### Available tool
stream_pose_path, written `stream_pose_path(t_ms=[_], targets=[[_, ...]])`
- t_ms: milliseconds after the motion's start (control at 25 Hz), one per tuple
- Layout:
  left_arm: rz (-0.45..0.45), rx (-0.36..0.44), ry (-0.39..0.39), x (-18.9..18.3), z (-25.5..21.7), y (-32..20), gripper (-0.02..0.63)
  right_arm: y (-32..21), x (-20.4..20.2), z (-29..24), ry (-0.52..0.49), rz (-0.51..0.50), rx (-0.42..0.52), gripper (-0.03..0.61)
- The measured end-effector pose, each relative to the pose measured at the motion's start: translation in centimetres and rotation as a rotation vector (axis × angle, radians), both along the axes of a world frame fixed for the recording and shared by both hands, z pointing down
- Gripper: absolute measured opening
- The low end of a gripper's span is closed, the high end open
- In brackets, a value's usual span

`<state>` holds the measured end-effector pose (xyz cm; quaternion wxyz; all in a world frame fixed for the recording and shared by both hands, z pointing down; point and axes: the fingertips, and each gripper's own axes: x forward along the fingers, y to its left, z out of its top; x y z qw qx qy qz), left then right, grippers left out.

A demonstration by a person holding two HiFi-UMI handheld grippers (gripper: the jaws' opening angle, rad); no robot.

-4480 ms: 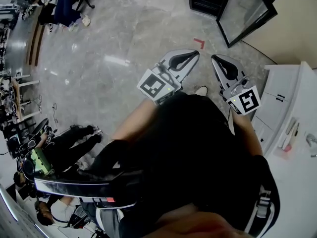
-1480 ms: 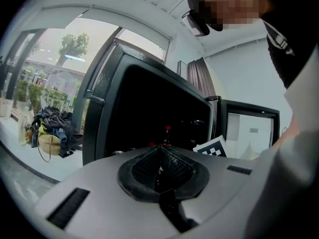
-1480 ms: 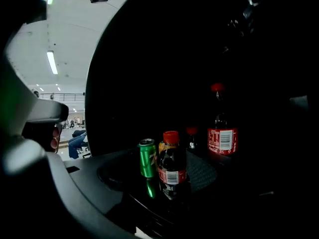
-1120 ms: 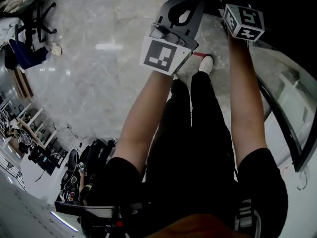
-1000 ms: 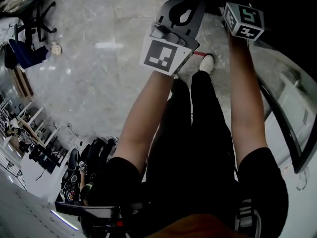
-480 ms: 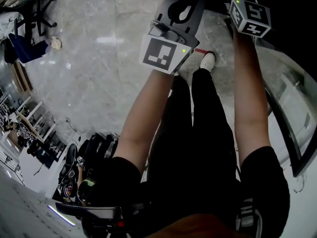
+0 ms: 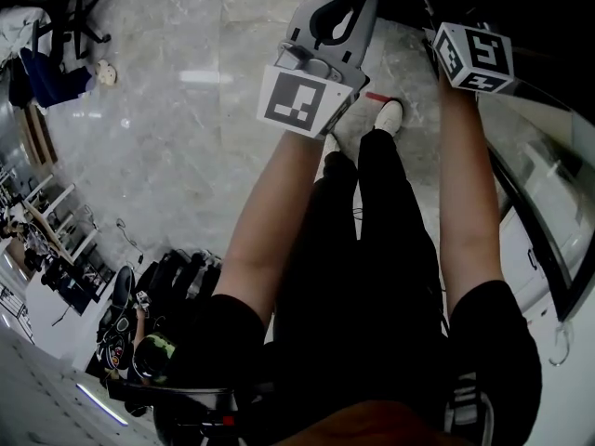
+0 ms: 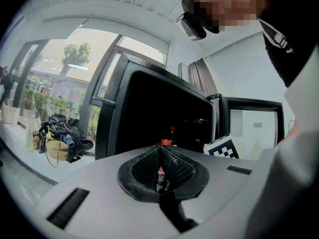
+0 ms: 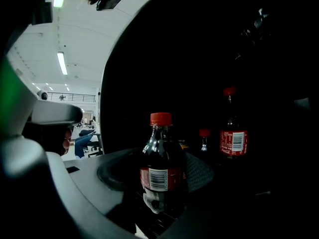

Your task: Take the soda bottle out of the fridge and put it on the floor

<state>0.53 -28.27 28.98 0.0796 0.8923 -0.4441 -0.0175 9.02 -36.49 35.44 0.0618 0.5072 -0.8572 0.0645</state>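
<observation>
**Q:** Item one, the soda bottle (image 9: pixel 160 156): where is it, and how is it held?
**A:** It stands upright with its red cap up, inside the dark fridge (image 9: pixel 259 54). The right hand-held gripper (image 9: pixel 162 176) pinches it with one pad on either side, about the label band. That hold probably keeps the bottle vertical so it lifts out without tipping.

**Q:** What stock is next to it?
**A:** Two more red-capped bottles. A second bottle (image 9: pixel 233 136) stands at 3 o'clock of the held one. A small bottle (image 9: pixel 204 141) shows between them, further back. Both stand apart from the held one, so the way out looks unobstructed.

**Q:** Item two, the left hand-held gripper (image 8: pixel 160 156)?
**A:** Its pads are pressed together and nothing is held. It is raised outside the fridge, facing the open front, seemingly parked clear of the right arm's path.

**Q:** And the destination?
**A:** The floor (image 7: pixel 204 137), grey marble, bare at 9 o'clock of the person's legs (image 7: pixel 372 249) in the head view. The bottle has not been set down there. The step in hand is judged to be the lift-out.
</observation>
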Motion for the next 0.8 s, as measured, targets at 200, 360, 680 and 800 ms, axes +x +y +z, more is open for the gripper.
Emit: stream_pose_path(t_ms=[200,360,680,800], targets=[[0.011,0.004,-0.008,-2.0,0.5,3.2,0.005,4.6,-2.2,-1.2,-0.002,-0.043,0.033,0.281],[0.022,0.002,-0.011,-3.7,2.0,6.6,0.005,9.3,-3.9,-0.2,0.004,-0.073,0.032,0.281],[0.025,-0.039,-0.016,-6.6,9.3,12.5,0.005,16.7,-6.5,8.7,-0.016,-0.154,-0.033,0.281],[0.014,-0.08,-0.022,-7.0,14.3,14.0,0.005,18.3,-7.1,14.5,-0.012,-0.197,-0.08,0.281]])
